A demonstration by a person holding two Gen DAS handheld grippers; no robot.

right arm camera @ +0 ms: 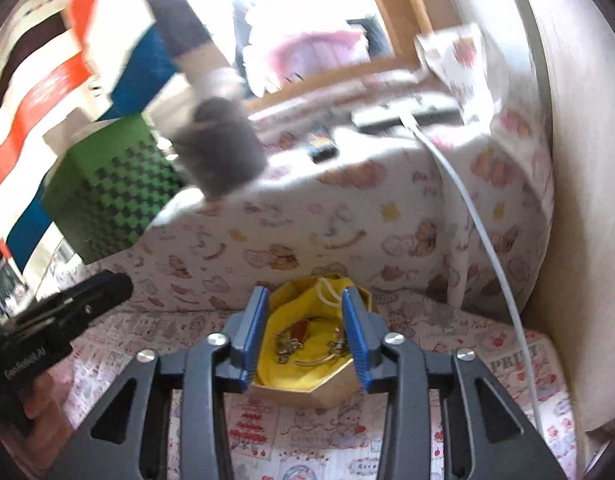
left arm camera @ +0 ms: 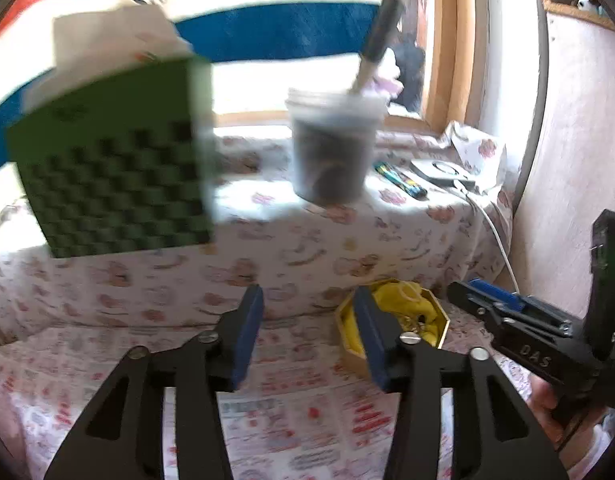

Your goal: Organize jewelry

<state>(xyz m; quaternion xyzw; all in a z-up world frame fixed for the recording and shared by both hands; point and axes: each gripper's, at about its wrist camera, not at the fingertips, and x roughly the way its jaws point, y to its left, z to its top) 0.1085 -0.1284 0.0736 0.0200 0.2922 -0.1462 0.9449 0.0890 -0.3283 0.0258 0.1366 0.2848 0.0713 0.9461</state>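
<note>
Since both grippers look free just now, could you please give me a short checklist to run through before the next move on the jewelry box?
1. Left gripper empty, jaws apart: ok.
2. Right gripper empty, jaws apart: ok.
3. Box open, yellow cloth showing: ok.
4. Jewelry lying on the cloth inside the box: ok.
5. Every piece already in the box: cannot tell.
6. White cable clear of the box: ok.
</note>
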